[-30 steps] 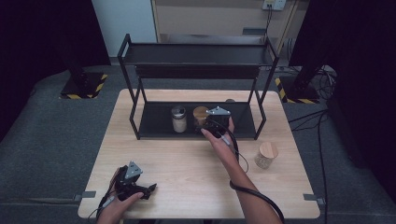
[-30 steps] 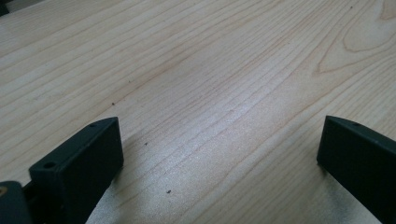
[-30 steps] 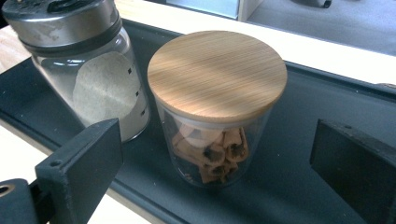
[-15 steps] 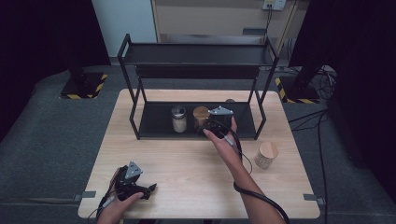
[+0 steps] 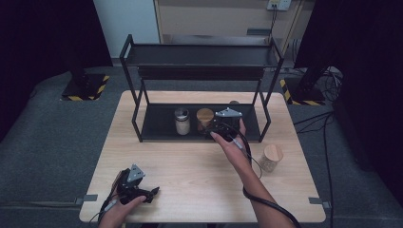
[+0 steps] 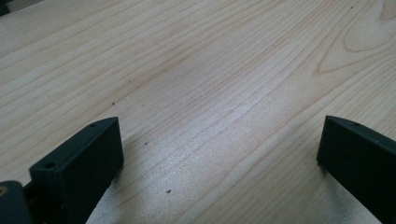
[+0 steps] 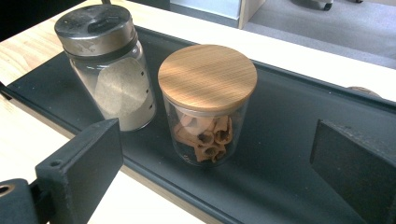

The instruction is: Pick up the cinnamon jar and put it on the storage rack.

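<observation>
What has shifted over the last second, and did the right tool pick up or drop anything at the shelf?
Little changed. The right tool drifted slightly to the right along the shelf's front edge; its jaws stand open and hold nothing, with the wooden-lidded jar ahead of them. The left tool stayed open at the near table edge. The shaker jar and the jar on the table did not move.

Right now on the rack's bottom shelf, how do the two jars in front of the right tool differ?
The shaker jar has a grey metal lid; the wooden-lid jar has a flat wooden one. The shaker jar holds pale powder, the wooden-lid jar brown curled pieces. The shaker jar stands taller. Both are clear glass, upright, side by side on the black shelf.
</observation>
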`<state>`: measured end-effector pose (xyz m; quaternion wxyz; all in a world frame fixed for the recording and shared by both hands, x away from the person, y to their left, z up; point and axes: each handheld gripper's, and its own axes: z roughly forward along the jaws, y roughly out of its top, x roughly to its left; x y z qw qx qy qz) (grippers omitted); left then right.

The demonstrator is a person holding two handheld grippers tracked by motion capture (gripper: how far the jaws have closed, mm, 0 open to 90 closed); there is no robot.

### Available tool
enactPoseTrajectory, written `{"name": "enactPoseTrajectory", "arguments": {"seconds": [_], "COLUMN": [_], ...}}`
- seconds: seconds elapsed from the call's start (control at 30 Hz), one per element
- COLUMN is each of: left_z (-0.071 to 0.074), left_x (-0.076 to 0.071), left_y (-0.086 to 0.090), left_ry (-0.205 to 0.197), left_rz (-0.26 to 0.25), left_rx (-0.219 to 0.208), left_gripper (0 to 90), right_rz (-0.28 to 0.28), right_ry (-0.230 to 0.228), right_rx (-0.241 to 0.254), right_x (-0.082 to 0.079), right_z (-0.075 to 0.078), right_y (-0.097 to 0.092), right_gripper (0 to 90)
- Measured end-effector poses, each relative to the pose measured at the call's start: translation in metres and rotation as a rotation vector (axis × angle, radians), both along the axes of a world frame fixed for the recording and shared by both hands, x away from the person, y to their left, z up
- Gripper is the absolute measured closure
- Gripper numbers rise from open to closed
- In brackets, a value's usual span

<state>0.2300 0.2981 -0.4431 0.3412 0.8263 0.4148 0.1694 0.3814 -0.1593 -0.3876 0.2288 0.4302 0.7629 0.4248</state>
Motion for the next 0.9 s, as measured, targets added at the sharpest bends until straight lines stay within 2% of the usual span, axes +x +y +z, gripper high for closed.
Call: {"name": "enactPoseTrajectory", "arguments": {"seconds": [0.43,0.9], "left_z": [0.0,0.0], "left_x": [0.0,-0.001], "left_y": [0.0,-0.001], "left_ry": [0.0,-0.001], "left_rz": [0.0,0.004], "left_rx": [0.001,0.001], "left_gripper": [0.0,0.0], "right_rz": [0.016,0.005], "right_ry": [-0.006,-0.02], "right_rx": [0.004,0.012], "right_x": [-0.01,-0.025], "right_z": [0.011,0.025], "right_y": [-0.009,-0.018], "right_gripper": [3.1,3.1]}}
